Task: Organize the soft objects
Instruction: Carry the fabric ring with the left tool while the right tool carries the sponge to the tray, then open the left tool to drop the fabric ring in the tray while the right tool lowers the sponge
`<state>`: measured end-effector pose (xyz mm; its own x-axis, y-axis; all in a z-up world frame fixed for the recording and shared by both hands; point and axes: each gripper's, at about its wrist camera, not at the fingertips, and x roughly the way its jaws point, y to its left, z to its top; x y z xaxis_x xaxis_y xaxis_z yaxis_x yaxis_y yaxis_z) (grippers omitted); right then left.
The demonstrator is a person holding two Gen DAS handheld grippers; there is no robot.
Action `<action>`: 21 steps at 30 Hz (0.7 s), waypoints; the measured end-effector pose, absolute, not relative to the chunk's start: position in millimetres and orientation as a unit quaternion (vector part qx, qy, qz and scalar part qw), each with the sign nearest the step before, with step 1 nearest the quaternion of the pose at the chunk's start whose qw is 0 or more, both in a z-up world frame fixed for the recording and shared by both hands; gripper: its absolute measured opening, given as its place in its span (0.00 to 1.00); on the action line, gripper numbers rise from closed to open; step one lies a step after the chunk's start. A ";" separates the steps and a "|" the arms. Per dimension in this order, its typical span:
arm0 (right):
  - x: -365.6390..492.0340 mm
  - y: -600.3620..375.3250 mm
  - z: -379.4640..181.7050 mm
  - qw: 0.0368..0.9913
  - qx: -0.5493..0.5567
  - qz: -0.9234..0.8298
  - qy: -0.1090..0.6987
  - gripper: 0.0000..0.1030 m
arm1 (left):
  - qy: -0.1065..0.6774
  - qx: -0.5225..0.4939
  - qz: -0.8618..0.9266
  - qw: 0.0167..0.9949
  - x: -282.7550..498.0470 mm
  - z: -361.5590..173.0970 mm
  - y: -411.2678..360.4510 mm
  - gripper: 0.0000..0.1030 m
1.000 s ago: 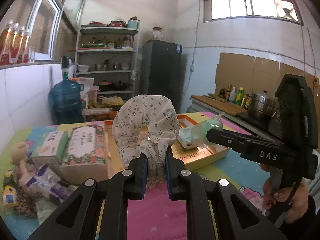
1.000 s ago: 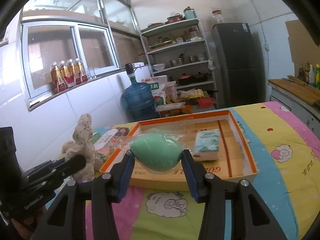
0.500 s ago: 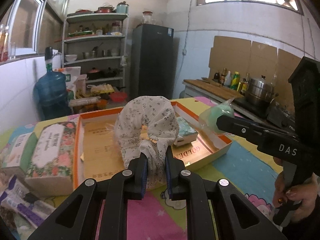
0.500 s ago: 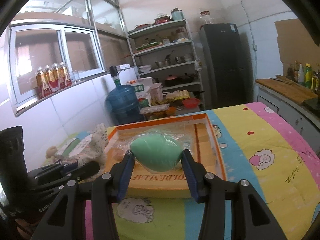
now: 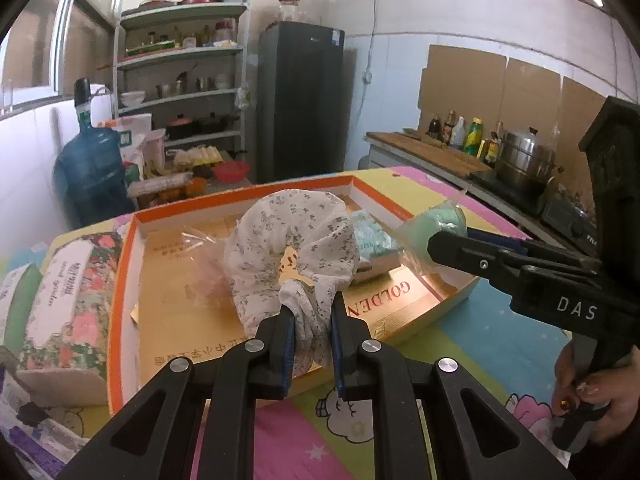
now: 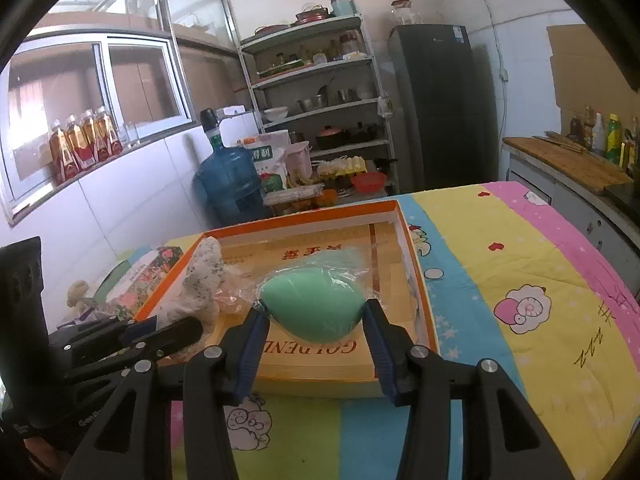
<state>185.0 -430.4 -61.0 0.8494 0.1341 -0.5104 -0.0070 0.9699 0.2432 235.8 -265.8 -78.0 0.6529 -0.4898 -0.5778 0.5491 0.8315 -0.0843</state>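
Observation:
My left gripper (image 5: 312,316) is shut on the knotted end of a white floral cloth ring (image 5: 292,240), held over the near half of the orange-rimmed gold box (image 5: 124,280). My right gripper (image 6: 314,320) is shut on a green egg-shaped sponge (image 6: 314,308) wrapped in clear plastic, just above the box's near edge (image 6: 312,348). In the left wrist view the sponge (image 5: 438,226) and the right gripper (image 5: 448,246) hang over the box's right side. A pale green packet (image 5: 372,236) lies inside the box behind the cloth. The cloth ring (image 6: 204,280) and left gripper (image 6: 168,330) show at left in the right wrist view.
Two tissue packs (image 5: 68,292) lie left of the box on a colourful cartoon sheet (image 6: 520,280). A crumpled clear bag (image 5: 200,248) sits in the box. Beyond the table stand a water jug (image 6: 228,180), shelves (image 6: 320,100) and a fridge (image 6: 436,108). A person's hand (image 5: 592,384) holds the right gripper's handle.
Both grippers have moved forward toward the box with their loads. The cloth ring now hangs over the box's interior, and the sponge has come over its near edge.

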 end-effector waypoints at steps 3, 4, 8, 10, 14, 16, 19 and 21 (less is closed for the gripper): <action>188.7 -430.7 -64.5 0.952 0.115 0.033 0.281 0.47 | 0.313 0.048 -0.289 0.904 238.2 -81.8 -270.7 0.15; 190.2 -431.1 -65.9 0.951 0.115 0.033 0.284 0.47 | 0.316 0.047 -0.290 0.902 240.1 -82.5 -271.6 0.15; 193.9 -431.5 -71.7 0.948 0.115 0.029 0.296 0.47 | 0.335 0.049 -0.297 0.893 245.0 -87.5 -276.5 0.15; 194.7 -431.1 -73.4 0.947 0.115 0.029 0.300 0.47 | 0.346 0.047 -0.298 0.888 248.3 -90.4 -278.1 0.15; 198.5 -430.7 -77.1 0.944 0.113 0.029 0.310 0.48 | 0.357 0.041 -0.301 0.883 251.9 -94.3 -278.4 0.15; 199.2 -430.2 -77.4 0.943 0.113 0.030 0.311 0.48 | 0.359 0.038 -0.301 0.883 252.7 -95.3 -277.7 0.17; 198.6 -429.6 -77.7 0.943 0.113 0.030 0.311 0.49 | 0.361 0.028 -0.305 0.881 255.0 -95.9 -274.0 0.25; 198.8 -430.3 -78.0 0.943 0.114 0.031 0.311 0.51 | 0.362 0.022 -0.305 0.880 256.6 -96.2 -270.8 0.37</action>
<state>198.8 -430.3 -78.0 0.8044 0.1291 -0.5799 0.0126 0.9722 0.2339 256.6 -270.8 -96.2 0.5506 -0.5215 -0.6518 0.5539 0.8124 -0.1821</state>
